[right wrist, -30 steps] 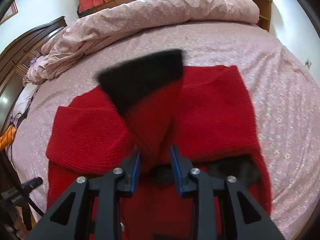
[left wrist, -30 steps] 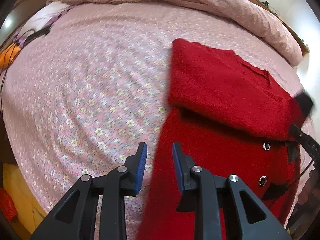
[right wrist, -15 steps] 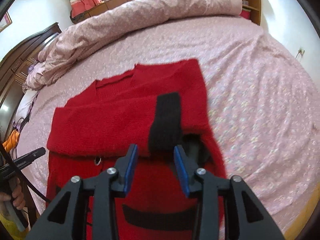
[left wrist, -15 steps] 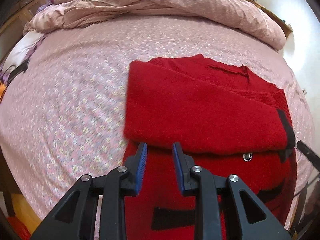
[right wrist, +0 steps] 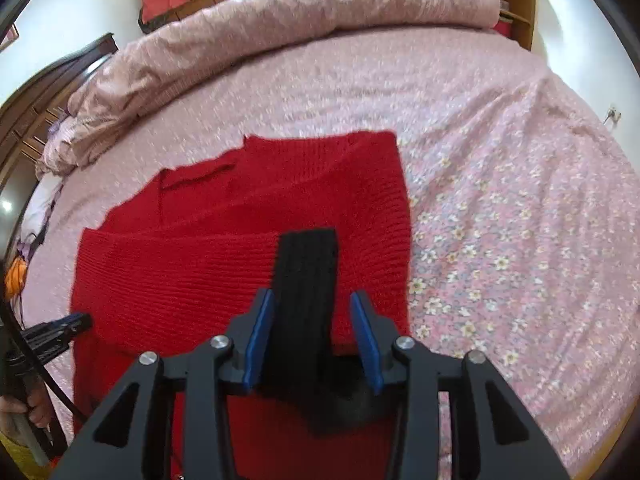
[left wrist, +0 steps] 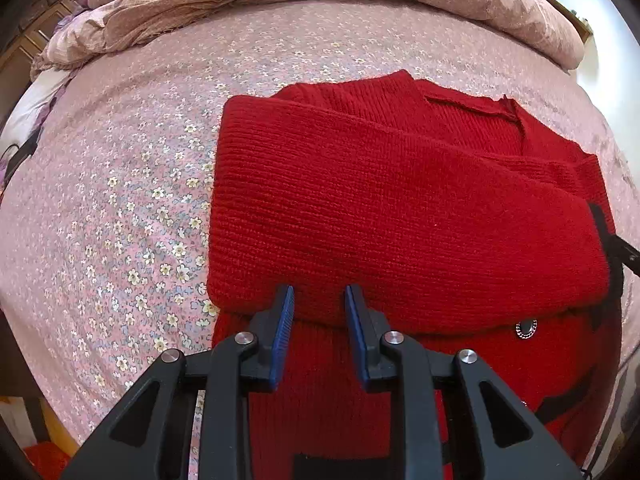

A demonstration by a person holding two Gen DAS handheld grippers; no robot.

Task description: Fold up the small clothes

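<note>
A red cardigan (left wrist: 400,208) lies flat on the floral bed (left wrist: 120,184), both sleeves crossed over its chest. Left gripper (left wrist: 319,312) and right gripper (right wrist: 312,320) hover parted, grasping nothing (black cuff (right wrist: 308,276) lies loose between right jaws), ready for the next fold.

One red knit cardigan (left wrist: 400,216) on bed, centre of both views. Two sleeves folded across it: one plain red, one ending in single black cuff (right wrist: 308,276). Two metal snap buttons visible, first (left wrist: 526,328) at 4 o'clock in left view, second smaller, lower right. Two grippers: left gripper (left wrist: 319,312), right gripper (right wrist: 312,320), each at 6 o'clock, two blue-padded fingers apiece. One rolled pink quilt (right wrist: 304,16) at 12 o'clock. One floral bedsheet (left wrist: 120,200).
</note>
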